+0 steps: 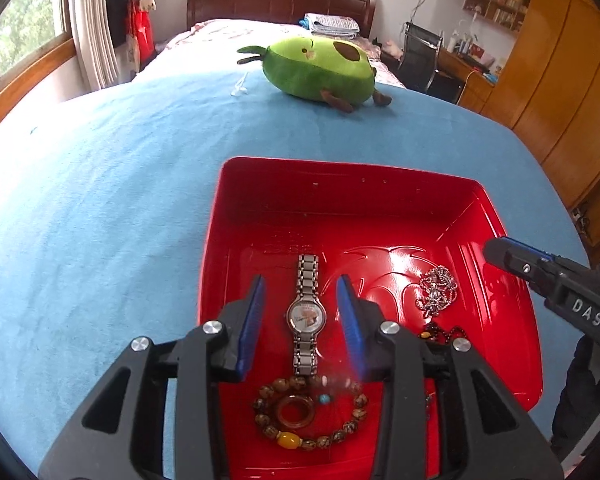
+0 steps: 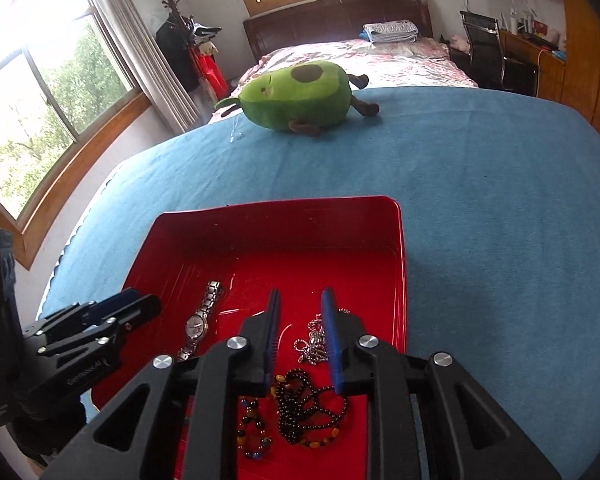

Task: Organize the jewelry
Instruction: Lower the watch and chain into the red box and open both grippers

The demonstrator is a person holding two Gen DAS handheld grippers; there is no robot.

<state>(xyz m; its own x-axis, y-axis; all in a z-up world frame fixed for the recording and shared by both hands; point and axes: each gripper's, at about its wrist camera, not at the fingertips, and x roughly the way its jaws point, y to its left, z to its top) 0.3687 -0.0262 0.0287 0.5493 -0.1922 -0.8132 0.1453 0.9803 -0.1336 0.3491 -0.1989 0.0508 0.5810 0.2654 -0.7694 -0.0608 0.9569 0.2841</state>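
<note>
A red tray [image 1: 340, 200] lies on the blue bedspread and holds the jewelry. My left gripper [image 1: 302, 286] is open above a silver watch [image 1: 306, 316], one finger on each side of it. A brown bead bracelet [image 1: 356, 412] with a brown ring [image 1: 296, 412] inside lies nearer the camera. A silver chain [image 1: 436, 288] lies at the right. In the right wrist view, my right gripper [image 2: 300, 300] is open above the tray [image 2: 300, 216], over the silver chain [image 2: 314, 344] and a dark bead necklace [image 2: 304, 408]. The watch [image 2: 198, 320] lies to its left.
A green avocado plush toy [image 1: 320, 70] lies on the blue bedspread [image 1: 100, 200] beyond the tray; it also shows in the right wrist view [image 2: 296, 96]. A window is at the left. A desk, chair and wooden cabinets stand at the right.
</note>
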